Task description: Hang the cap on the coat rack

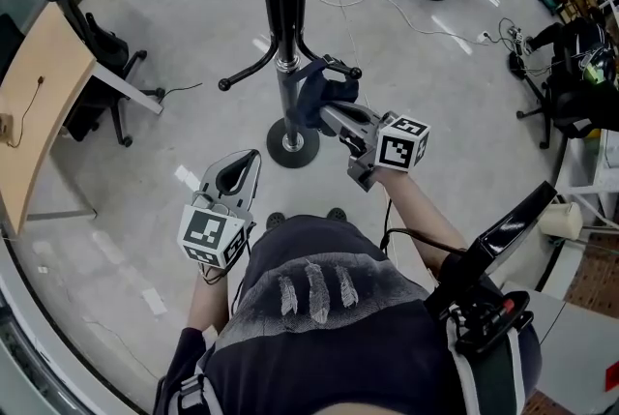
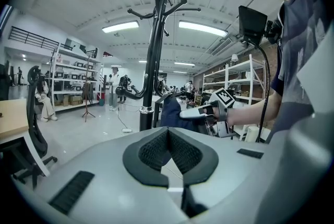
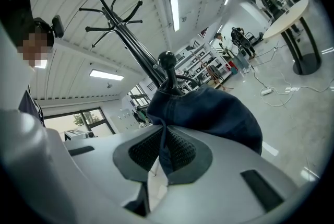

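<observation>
Head view: the black metal coat rack is running off the top edge. The right gripper is partly hiding the dark blue fabric cap at a lower hook.

Left gripper view: the left gripper is resting with its jaws together, empty.

Right gripper view: the jaws are clamping the cap's edge, and the cap is seemingly draping over a knobbed hook.

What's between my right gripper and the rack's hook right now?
Only the cap. The right gripper is shut on its edge, and the hook's knob rises just behind the crown. The right gripper view shows it.
</observation>
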The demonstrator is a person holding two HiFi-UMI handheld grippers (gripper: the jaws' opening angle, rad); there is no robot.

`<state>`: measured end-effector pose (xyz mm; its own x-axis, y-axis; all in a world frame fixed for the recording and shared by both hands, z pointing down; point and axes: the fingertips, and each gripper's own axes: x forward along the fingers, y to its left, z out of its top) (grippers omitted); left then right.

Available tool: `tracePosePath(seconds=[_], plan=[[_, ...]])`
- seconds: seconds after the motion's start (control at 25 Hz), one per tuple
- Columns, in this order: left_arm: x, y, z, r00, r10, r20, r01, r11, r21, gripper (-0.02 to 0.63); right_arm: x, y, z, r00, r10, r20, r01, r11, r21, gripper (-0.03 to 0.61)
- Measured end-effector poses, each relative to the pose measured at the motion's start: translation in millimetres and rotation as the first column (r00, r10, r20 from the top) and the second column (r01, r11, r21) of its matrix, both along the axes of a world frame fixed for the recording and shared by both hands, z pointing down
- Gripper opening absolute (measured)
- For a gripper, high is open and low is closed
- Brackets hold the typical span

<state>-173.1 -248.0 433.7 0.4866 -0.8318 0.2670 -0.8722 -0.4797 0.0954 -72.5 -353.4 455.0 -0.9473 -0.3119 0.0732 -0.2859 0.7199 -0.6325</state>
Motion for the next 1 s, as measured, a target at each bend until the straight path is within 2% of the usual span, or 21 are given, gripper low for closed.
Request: tracePosePath(seconds=[0.72, 1.0], plan=[[-7.8, -3.4, 0.6, 1.000, -0.003, -0.004, 0.003, 1.000, 0.002, 0.000, -29.5, -16.0, 2.0, 0.999, -0.034, -0.019, 0.034, 0.999, -0.012, 0.014], [-10.0, -5.3, 1.5, 1.000, 0.010, -0.005, -0.010, 1.000, 0.003, 0.000, -22.0, -15.9, 7.3, 0.998, -0.001, -0.063, 0.001, 1.000, -0.007, 0.017]])
